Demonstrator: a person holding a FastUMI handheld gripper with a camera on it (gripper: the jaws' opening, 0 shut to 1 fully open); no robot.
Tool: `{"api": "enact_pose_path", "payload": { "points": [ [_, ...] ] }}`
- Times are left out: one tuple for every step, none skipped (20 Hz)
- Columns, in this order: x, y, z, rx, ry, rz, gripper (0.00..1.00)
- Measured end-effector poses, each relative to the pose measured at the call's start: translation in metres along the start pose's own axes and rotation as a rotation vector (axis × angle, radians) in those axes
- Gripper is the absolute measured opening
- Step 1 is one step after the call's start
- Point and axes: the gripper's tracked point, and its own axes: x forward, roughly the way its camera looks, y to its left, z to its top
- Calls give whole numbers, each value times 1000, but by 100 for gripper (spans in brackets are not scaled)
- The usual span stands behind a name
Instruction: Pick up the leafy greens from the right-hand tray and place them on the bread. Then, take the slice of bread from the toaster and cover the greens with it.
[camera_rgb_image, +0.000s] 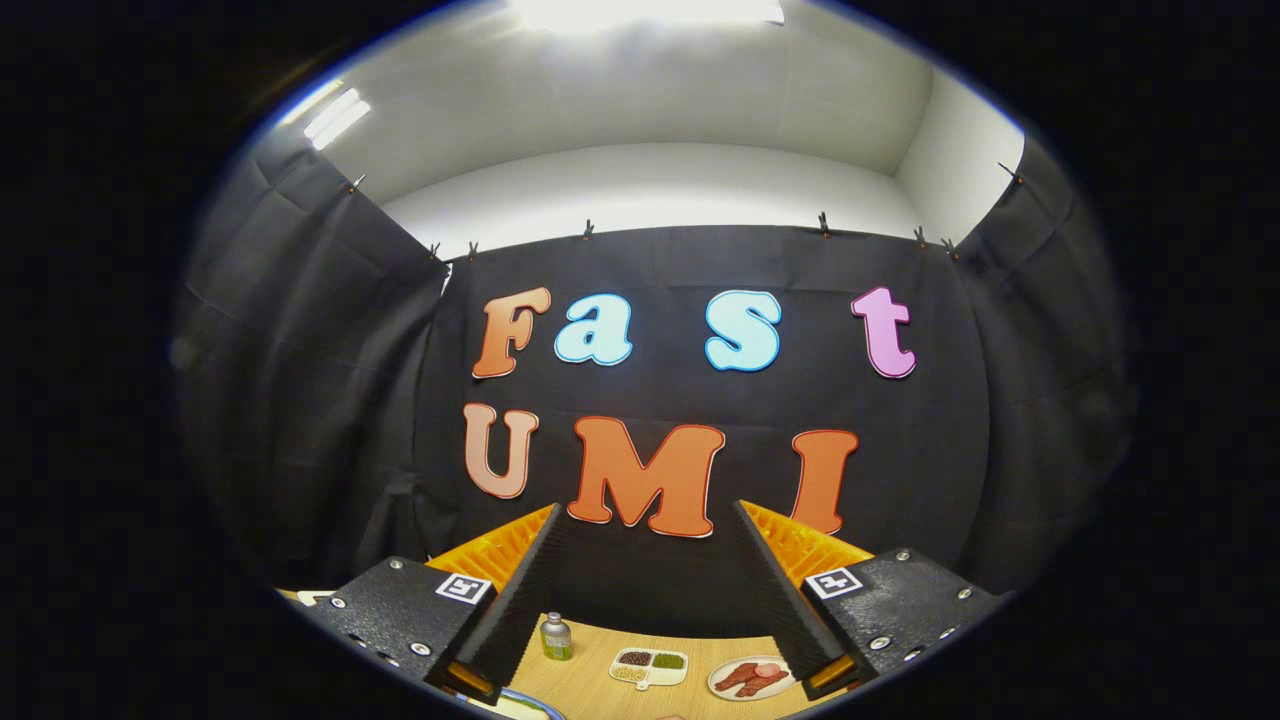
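Gripper (650, 540): fingers spread wide, nothing between them; raised and aimed at the black cloth wall (300, 400) rather than down at the work.
Table (585, 680): a strip of light wood, low between and beyond the fingers.
Small bottle (556, 637): upright, near the left finger, green label, pale cap.
Divided tray (649, 667): pale, compartments of dark and green bits (too small to tell what they are).
Plate (752, 677): pale, round, just beside the right finger, holding reddish meat-like slices.
Blue-rimmed dish (525, 706): only an edge of it, below the left finger; contents cannot be told.
Leafy greens: cannot place them for certain; the green patch in the divided tray is a candidate, no more.
Bread and toaster: no sighting to log here.
Risk, wrong target: descending from this high pose, the open fingers could settle on the meat plate or a tray compartment of loose bits instead of the greens.
Risk, collision: the bottle stands close to the left finger's path down and would tip if clipped.
Risk, poor grip: greens are limp (my judgement); a shallow pinch may drop them short of the bread.
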Motion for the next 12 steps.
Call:
{"api": "enact_pose_path", "payload": {
  "points": [
    [0,-2,0,0,0,-1,98],
    [2,-2,0,2,0,0,98],
    [2,-3,-1,4,2,-2,98],
    [2,-2,-1,6,2,2,98],
    [3,-2,0,6,3,1,98],
    [3,-3,-1,4,1,4,98],
    [3,-3,-1,-1,2,4,98],
    [4,-3,-1,-5,0,3,98],
    [4,-4,0,-7,-3,1,98],
    [4,-4,2,-6,-7,-1,98],
    [5,-3,3,-2,-11,2,98],
    [6,-4,2,1,-12,1,98]
  ]
}}
